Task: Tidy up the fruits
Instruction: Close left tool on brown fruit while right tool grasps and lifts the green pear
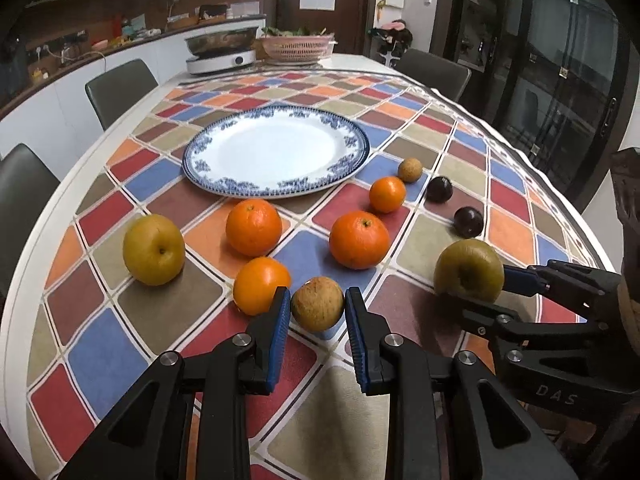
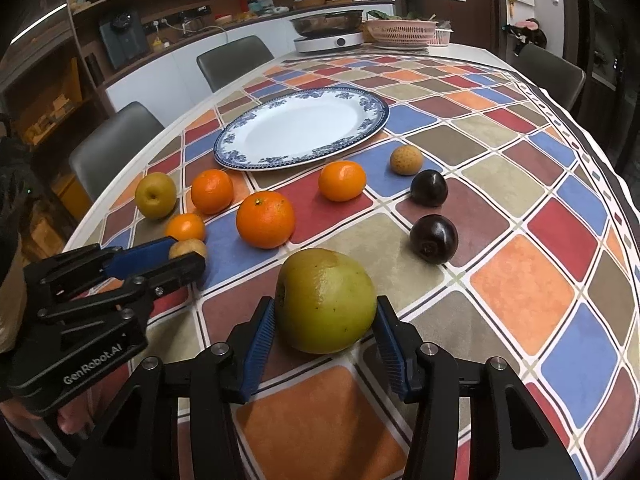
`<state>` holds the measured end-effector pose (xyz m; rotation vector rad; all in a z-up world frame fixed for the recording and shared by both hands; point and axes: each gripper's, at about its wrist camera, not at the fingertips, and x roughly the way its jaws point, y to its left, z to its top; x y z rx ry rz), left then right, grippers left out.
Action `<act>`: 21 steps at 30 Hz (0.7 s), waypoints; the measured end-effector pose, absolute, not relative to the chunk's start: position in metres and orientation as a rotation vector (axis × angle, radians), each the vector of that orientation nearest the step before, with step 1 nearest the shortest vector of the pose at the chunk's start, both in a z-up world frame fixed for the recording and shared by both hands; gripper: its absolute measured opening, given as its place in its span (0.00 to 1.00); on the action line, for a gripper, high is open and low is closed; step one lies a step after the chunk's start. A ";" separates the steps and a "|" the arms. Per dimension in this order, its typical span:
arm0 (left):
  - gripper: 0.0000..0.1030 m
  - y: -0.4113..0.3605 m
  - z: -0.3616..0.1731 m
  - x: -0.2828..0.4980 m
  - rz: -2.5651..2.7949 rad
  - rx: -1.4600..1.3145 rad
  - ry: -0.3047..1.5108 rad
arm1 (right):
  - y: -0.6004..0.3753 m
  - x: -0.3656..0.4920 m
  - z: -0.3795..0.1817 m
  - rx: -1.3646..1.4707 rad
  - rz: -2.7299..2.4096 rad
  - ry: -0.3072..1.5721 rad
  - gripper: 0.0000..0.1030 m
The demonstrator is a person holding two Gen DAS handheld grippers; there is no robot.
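My left gripper [image 1: 317, 306] is closed around a small tan fruit [image 1: 318, 309] on the tablecloth; its pads touch both sides. It also shows in the right wrist view [image 2: 188, 258]. My right gripper [image 2: 326, 320] is closed around a large green pear [image 2: 326, 300], also seen in the left wrist view [image 1: 469, 270]. An empty blue-rimmed white plate [image 1: 208, 168] lies beyond. Several oranges, such as one [image 1: 359, 239], a yellow pear [image 1: 153, 249], two dark plums [image 2: 433, 239] and another small tan fruit [image 1: 410, 169] lie loose between plate and grippers.
A cooker with a pan [image 1: 221, 50] and a pink basket [image 1: 298, 46] stand at the table's far end. Grey chairs [image 1: 120, 90] line the left side and another [image 1: 434, 70] the far right. The table's edge curves close on the left.
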<state>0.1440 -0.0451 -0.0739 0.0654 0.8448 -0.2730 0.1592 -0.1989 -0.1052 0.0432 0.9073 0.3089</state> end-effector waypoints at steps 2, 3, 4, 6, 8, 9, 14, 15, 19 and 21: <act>0.27 -0.045 -0.068 0.141 -0.277 0.060 0.830 | -0.200 0.157 -0.102 0.042 0.309 0.897 0.49; 0.27 -0.045 -0.066 0.140 -0.276 0.057 0.823 | -0.199 0.156 -0.099 0.039 0.310 0.888 0.49; 0.27 -0.045 -0.063 0.139 -0.274 0.056 0.818 | -0.199 0.155 -0.096 0.037 0.309 0.879 0.49; 0.27 -0.044 -0.057 0.136 -0.273 0.057 0.801 | -0.200 0.154 -0.092 0.041 0.312 0.870 0.49; 0.28 -0.042 -0.051 0.134 -0.271 0.058 0.784 | -0.200 0.152 -0.087 0.049 0.319 0.864 0.49; 0.27 -0.042 -0.048 0.133 -0.271 0.057 0.779 | -0.199 0.151 -0.085 0.047 0.321 0.859 0.49; 0.27 -0.038 -0.035 0.129 -0.267 0.059 0.740 | -0.195 0.147 -0.069 0.038 0.333 0.825 0.49; 0.27 -0.037 -0.032 0.128 -0.268 0.057 0.734 | -0.195 0.147 -0.067 0.039 0.336 0.822 0.49; 0.27 -0.032 -0.023 0.128 -0.270 0.057 0.714 | -0.193 0.148 -0.054 0.040 0.354 0.802 0.49; 0.27 -0.031 -0.018 0.130 -0.278 0.052 0.708 | -0.192 0.151 -0.049 0.044 0.358 0.795 0.49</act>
